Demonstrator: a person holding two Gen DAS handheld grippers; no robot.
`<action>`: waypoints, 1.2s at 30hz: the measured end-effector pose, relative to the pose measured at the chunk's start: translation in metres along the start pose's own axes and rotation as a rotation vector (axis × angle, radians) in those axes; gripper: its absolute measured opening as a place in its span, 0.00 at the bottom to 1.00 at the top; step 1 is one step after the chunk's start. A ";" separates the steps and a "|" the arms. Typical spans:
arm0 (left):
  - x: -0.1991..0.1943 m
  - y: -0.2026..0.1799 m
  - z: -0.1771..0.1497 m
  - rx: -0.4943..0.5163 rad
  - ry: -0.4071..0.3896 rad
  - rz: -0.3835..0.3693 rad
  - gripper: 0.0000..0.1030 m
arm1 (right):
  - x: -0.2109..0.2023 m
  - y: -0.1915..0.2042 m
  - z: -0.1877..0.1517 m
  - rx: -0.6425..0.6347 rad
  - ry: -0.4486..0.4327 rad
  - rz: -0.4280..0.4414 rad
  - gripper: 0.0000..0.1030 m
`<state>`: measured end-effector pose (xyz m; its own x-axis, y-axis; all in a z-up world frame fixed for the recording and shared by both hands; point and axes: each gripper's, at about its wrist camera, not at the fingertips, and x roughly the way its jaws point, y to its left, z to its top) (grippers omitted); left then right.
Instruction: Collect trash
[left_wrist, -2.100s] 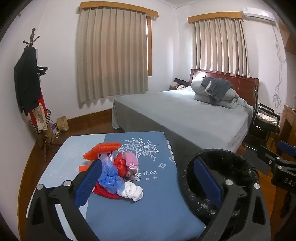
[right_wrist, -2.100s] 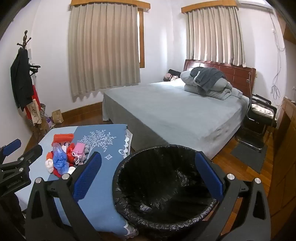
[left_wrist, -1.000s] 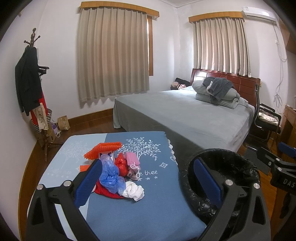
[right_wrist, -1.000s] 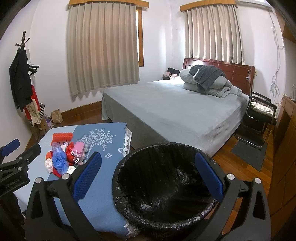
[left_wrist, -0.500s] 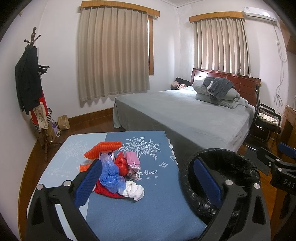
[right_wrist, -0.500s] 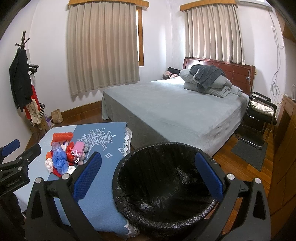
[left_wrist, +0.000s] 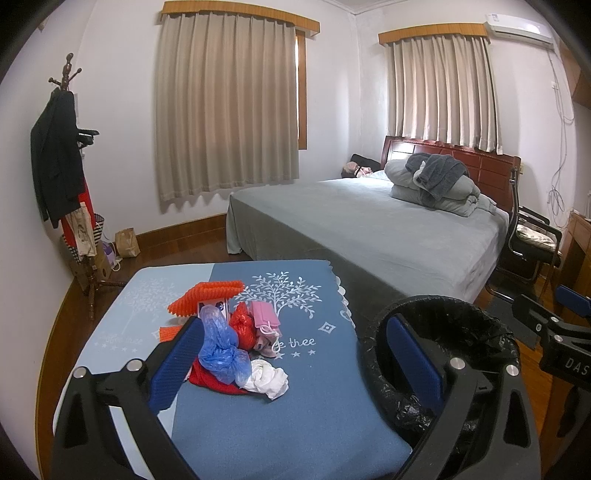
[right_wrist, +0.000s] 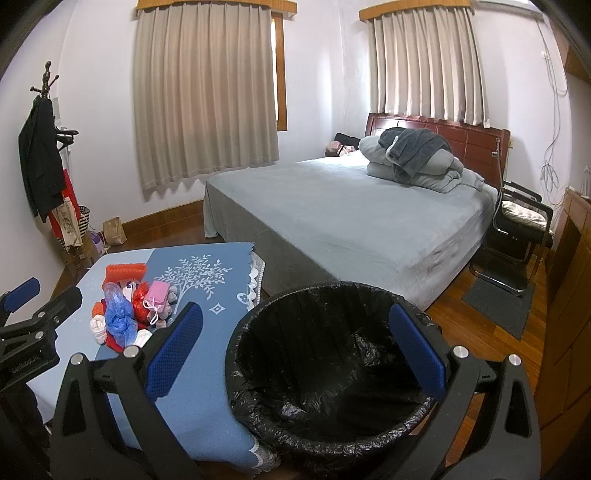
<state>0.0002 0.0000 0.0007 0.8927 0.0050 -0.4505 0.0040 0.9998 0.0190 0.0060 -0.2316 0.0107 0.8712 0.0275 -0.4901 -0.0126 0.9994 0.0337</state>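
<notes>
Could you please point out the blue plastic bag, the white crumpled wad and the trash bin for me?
blue plastic bag (left_wrist: 221, 350), left wrist view, middle of the bunched plastic.
white crumpled wad (left_wrist: 267, 378), left wrist view, its centre.
trash bin (right_wrist: 295, 437), right wrist view, near rim of liner.

White script "thee" is legible on the blue tablecloth (left_wrist: 295, 406), lower centre; "DAS" on the right gripper (left_wrist: 569, 363), right edge.

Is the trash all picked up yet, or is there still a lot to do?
Nothing looks done yet. The trash pile sits on the blue table cloth, and the black-lined bin looks empty. The left gripper and right gripper are both open, holding nothing. Every piece is left to move.
</notes>
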 end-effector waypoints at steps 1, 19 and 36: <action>0.000 0.000 0.000 0.000 0.000 0.000 0.94 | 0.000 0.000 0.000 0.000 0.000 0.000 0.95; -0.002 -0.001 -0.001 -0.004 0.002 -0.001 0.94 | 0.001 0.000 0.001 0.002 0.003 0.005 0.95; 0.022 0.046 -0.018 -0.032 0.005 0.089 0.94 | 0.042 0.045 -0.004 -0.022 0.018 0.115 0.95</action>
<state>0.0114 0.0462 -0.0245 0.8865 0.0937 -0.4532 -0.0894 0.9955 0.0311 0.0396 -0.1858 -0.0119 0.8542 0.1422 -0.5001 -0.1231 0.9898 0.0711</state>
